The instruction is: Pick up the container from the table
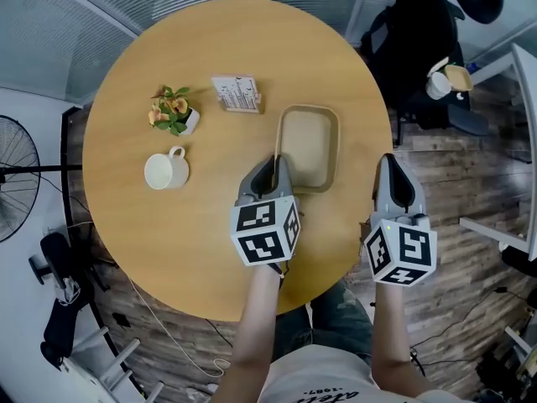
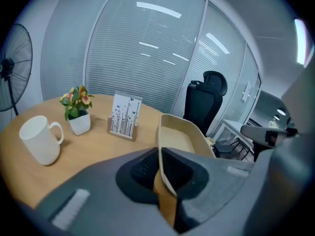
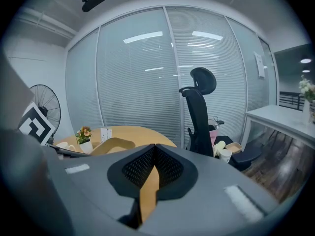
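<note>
A beige rectangular container (image 1: pixel 309 145) lies on the round wooden table (image 1: pixel 159 242), right of its middle. My left gripper (image 1: pixel 275 163) is shut on the container's near left rim. In the left gripper view the thin rim of the container (image 2: pixel 184 139) runs between the closed jaws of the left gripper (image 2: pixel 160 154), and the container looks tilted. My right gripper (image 1: pixel 391 159) hangs at the table's right edge, shut with nothing in it. In the right gripper view the right gripper (image 3: pixel 155 149) has its jaws together and the container (image 3: pixel 112 145) shows to the left.
A white mug (image 1: pixel 165 171), a small potted plant (image 1: pixel 174 112) and a card stand (image 1: pixel 237 93) sit on the table's left half. A black office chair (image 1: pixel 419 40) stands behind the table on the right, a fan (image 1: pixel 13 175) on the left.
</note>
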Demonstrator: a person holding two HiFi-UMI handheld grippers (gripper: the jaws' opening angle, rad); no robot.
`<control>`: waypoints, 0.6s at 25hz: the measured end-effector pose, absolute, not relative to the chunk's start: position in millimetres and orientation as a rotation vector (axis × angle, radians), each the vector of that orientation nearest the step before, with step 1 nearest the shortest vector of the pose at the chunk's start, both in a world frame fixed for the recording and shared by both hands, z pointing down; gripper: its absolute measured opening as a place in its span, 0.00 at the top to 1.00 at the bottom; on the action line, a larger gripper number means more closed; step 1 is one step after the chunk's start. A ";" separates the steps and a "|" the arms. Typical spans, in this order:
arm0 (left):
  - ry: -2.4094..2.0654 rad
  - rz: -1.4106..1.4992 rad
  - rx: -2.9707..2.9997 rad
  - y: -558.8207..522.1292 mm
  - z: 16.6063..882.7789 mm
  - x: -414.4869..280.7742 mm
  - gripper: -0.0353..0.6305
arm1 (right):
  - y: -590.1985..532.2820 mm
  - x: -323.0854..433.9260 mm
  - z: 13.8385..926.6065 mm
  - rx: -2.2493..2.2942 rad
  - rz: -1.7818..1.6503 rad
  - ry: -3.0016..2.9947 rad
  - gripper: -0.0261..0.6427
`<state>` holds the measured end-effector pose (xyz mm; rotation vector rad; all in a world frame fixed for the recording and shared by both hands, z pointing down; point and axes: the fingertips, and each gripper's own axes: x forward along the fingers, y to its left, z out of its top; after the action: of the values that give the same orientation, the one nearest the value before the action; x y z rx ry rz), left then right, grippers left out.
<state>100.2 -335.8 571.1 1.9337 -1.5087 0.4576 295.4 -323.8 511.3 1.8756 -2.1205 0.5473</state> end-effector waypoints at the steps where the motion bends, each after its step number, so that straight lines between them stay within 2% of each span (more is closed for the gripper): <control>1: -1.523 0.441 1.938 -336.0 562.7 94.8 0.92 | -324.9 291.2 504.6 1.876 0.533 -2.133 0.93; 15: -1.705 0.233 1.974 -317.3 453.3 5.7 0.92 | -324.5 231.2 411.9 1.896 0.340 -2.274 0.93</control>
<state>5.7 -317.3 453.3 1.9737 -1.7052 0.2330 231.2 -324.5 411.9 1.8955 -2.2744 0.3404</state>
